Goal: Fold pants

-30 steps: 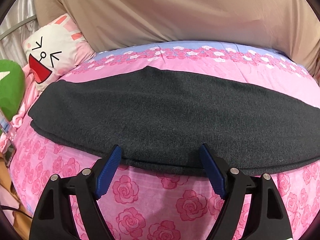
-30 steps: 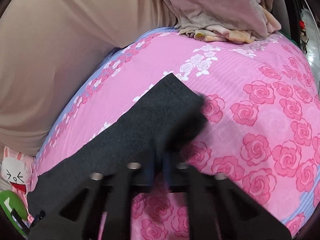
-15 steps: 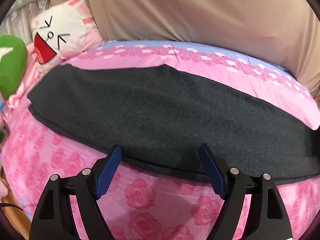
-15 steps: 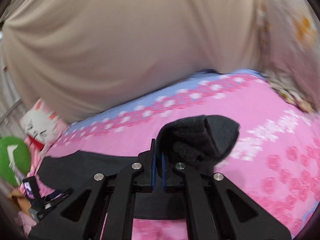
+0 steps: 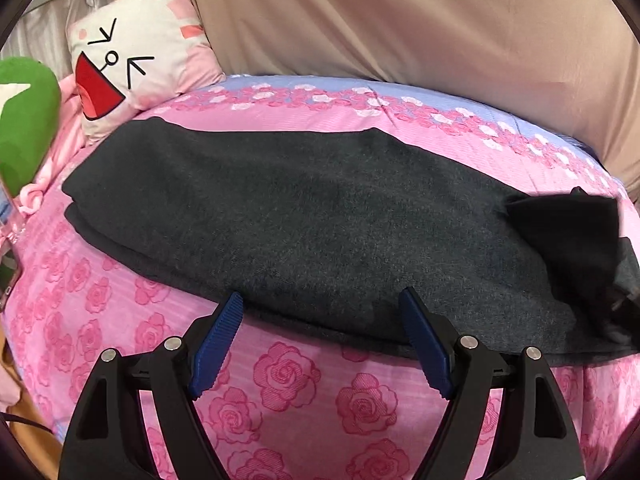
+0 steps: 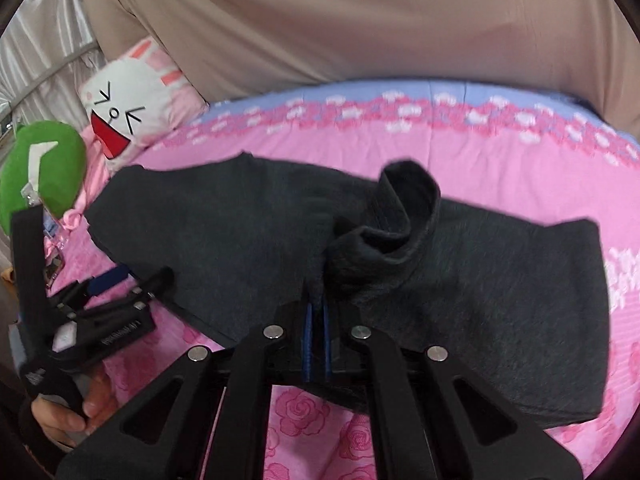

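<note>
Dark grey pants (image 5: 304,216) lie lengthwise across the pink rose-print bed cover (image 5: 288,392). My left gripper (image 5: 320,312) stands open at their near edge, blue pads on either side of the hem, nothing pinched. My right gripper (image 6: 316,300) is shut on the pants' leg end (image 6: 392,224), which it holds raised and curled over the rest of the pants (image 6: 500,288). In the left wrist view that lifted leg end (image 5: 568,232) shows at the right edge. The left gripper (image 6: 108,280) and the hand holding it appear at the left of the right wrist view.
A white rabbit-face cushion (image 5: 136,56) and a green plush (image 5: 24,120) sit at the left end of the bed. A person's beige top (image 5: 400,20) fills the far side. The bed's lilac border (image 6: 360,96) runs along there.
My right gripper has carried the leg end up off the bed and swept it leftward over the pants, rolling as it went. The left gripper slid a little along the near hem, still open.
</note>
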The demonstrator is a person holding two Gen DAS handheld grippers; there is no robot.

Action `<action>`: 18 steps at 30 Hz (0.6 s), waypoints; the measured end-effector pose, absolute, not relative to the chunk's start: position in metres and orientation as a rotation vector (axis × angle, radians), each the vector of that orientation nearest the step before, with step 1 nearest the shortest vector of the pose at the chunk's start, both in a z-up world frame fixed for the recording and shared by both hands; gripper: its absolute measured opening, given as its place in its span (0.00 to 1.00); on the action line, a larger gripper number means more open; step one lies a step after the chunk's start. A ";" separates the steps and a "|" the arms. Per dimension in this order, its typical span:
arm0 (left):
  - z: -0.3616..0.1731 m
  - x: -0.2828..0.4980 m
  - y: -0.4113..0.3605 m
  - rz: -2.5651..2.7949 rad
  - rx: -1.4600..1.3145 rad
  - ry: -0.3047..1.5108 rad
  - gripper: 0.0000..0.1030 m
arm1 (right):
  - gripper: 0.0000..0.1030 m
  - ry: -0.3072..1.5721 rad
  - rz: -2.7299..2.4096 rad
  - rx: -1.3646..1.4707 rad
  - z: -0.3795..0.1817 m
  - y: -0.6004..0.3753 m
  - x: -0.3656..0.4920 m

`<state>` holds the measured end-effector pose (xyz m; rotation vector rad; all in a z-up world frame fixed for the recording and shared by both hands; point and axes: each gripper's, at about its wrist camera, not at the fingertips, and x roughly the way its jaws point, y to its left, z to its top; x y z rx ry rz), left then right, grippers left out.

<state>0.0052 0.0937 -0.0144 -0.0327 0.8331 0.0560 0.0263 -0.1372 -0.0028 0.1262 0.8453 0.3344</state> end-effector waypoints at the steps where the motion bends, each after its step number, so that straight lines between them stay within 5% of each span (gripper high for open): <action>1: -0.015 0.005 0.092 0.048 -0.029 0.834 0.75 | 0.04 0.860 0.335 0.130 -0.007 -0.137 0.027; 5: -0.014 0.003 0.090 0.032 -0.027 0.828 0.75 | 0.10 0.842 0.325 0.108 -0.003 -0.133 0.025; 8: -0.015 0.002 0.092 0.026 -0.040 0.829 0.75 | 0.39 0.819 0.331 0.068 0.001 -0.123 0.027; 10: -0.014 0.002 0.094 0.023 -0.051 0.830 0.75 | 0.39 0.783 0.308 0.012 0.006 -0.115 0.029; 11: -0.014 0.001 0.096 0.022 -0.060 0.830 0.75 | 0.26 0.774 0.308 -0.011 0.008 -0.112 0.030; 12: -0.014 0.001 0.097 0.020 -0.071 0.831 0.75 | 0.02 0.778 0.322 -0.031 0.011 -0.108 0.030; 14: -0.015 0.002 0.101 0.016 -0.093 0.835 0.75 | 0.02 0.783 0.355 -0.036 0.016 -0.103 0.029; 16: -0.015 0.002 0.104 0.013 -0.111 0.840 0.75 | 0.09 0.781 0.413 -0.022 0.024 -0.102 0.020; 18: -0.016 0.003 0.106 0.006 -0.124 0.844 0.75 | 0.41 0.793 0.462 0.007 0.029 -0.109 0.008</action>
